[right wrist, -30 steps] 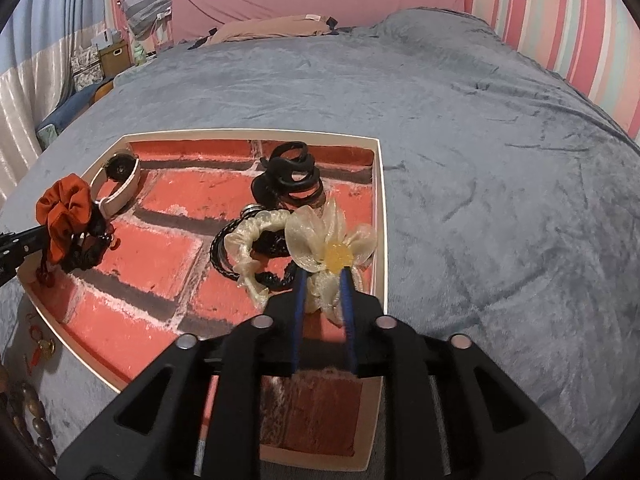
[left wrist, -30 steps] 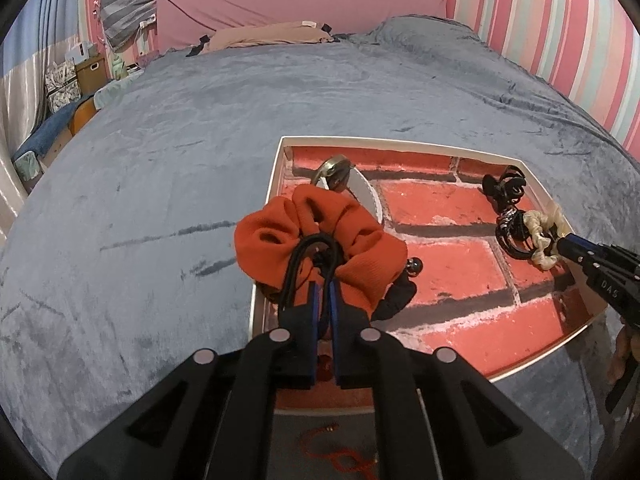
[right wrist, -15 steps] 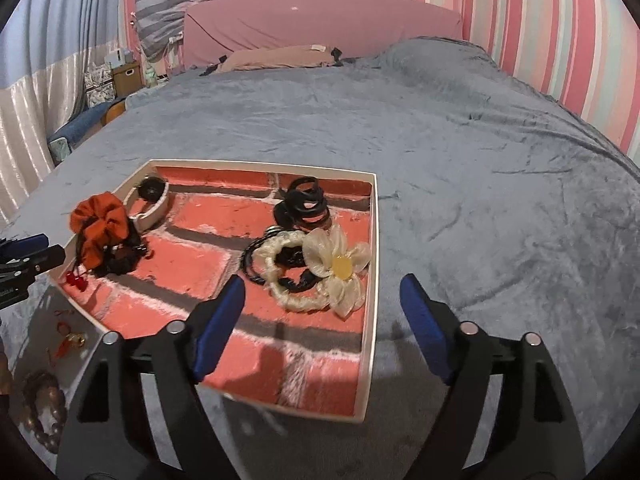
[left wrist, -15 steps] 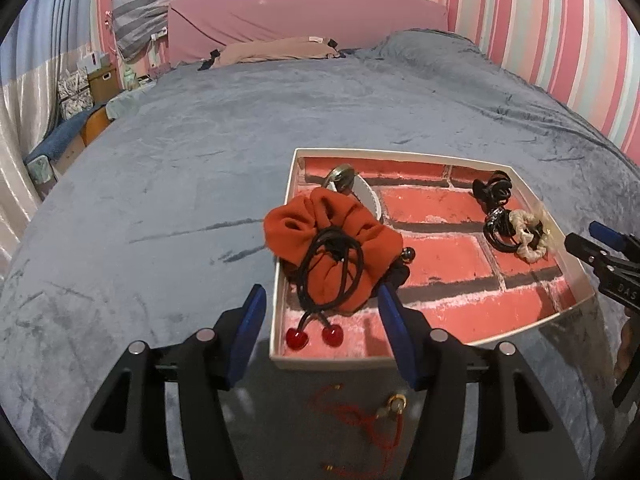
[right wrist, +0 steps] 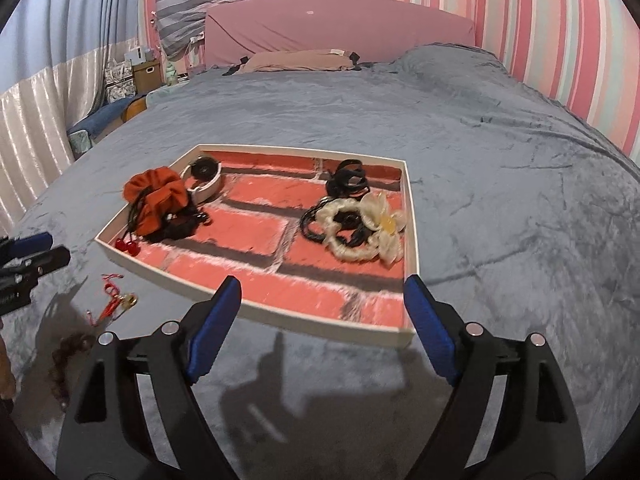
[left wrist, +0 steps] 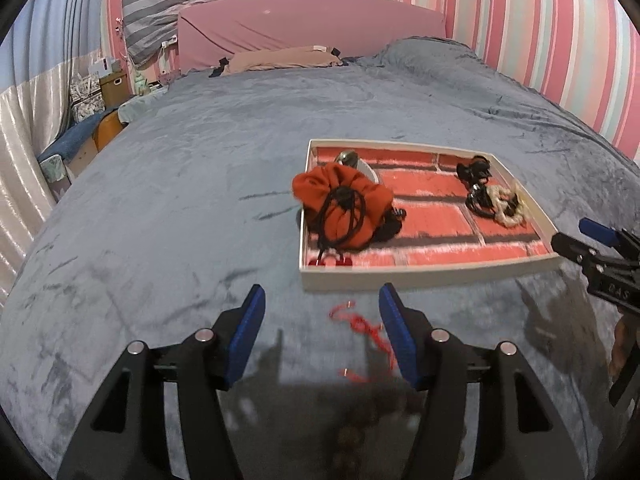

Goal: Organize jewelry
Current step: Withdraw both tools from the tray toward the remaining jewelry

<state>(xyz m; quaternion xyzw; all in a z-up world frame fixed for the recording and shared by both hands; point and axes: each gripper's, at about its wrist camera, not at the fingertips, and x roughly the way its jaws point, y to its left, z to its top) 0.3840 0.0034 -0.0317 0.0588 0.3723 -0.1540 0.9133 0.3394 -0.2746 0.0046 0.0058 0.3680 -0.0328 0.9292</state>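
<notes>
A white-rimmed tray (left wrist: 424, 276) (right wrist: 256, 309) with a red brick-print floor lies on the grey bed. In it are an orange scrunchie (left wrist: 340, 208) (right wrist: 158, 196) with black cord and red cherry beads, a white bracelet (right wrist: 206, 184), black hair ties (right wrist: 348, 182) and a cream flower scrunchie (right wrist: 368, 228) (left wrist: 508, 208). A red cord charm (left wrist: 368, 330) (right wrist: 116, 300) lies on the blanket in front of the tray. My left gripper (left wrist: 322, 332) is open and empty, just above the charm. My right gripper (right wrist: 322, 320) is open and empty, over the tray's near rim.
A brown bead bracelet (right wrist: 66, 360) lies on the blanket at the lower left in the right wrist view. The grey blanket (left wrist: 160, 200) spreads all around. A pink headboard (left wrist: 312, 28) and pillow stand at the far end. Boxes sit beside the bed at left.
Both grippers have opened, let go of the scrunchies in the tray, and pulled back toward me and up. The orange and the flower scrunchie now rest in the tray.
</notes>
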